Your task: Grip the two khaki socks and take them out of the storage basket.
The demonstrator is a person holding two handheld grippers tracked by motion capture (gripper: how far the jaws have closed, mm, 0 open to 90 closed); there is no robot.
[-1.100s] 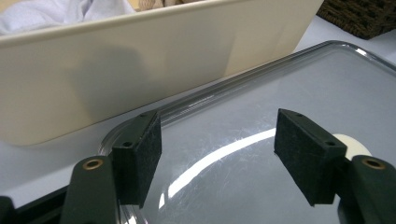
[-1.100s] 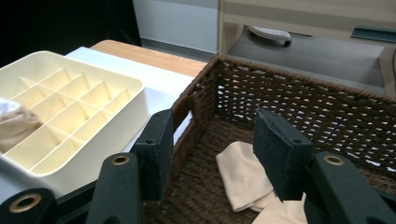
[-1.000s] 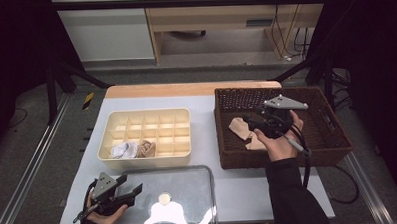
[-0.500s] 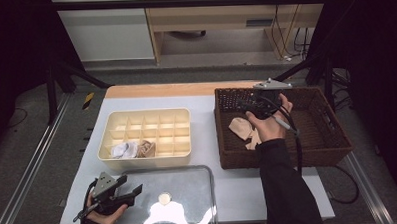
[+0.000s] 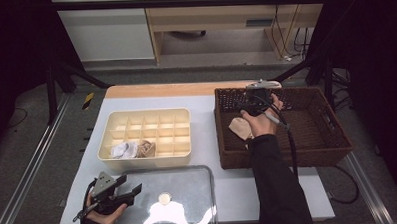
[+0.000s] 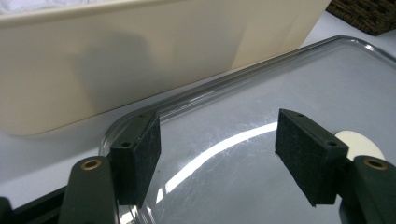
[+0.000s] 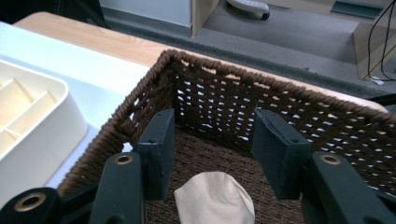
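High view: we've got two rolled bundles (image 5: 134,150) binned, more to go.
Right hand-held gripper (image 7: 212,156) gapes empty just above the beige bundle (image 7: 215,199); left hand-held gripper (image 6: 217,156) idles wide over the lid (image 6: 261,116).

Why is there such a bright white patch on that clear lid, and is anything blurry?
High view: the clear lid mirrors an overhead light as a blown-out glare patch near its front edge; the room's edges fall into darkness. Left gripper view: the same reflection streaks across the lid; the cream tray carries a soft shadow. Right gripper view: evenly lit, the nearest fingers slightly soft.

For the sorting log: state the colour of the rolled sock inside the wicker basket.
Beige; the rolled sock shows best in the right gripper view, lying in the dark brown wicker basket.
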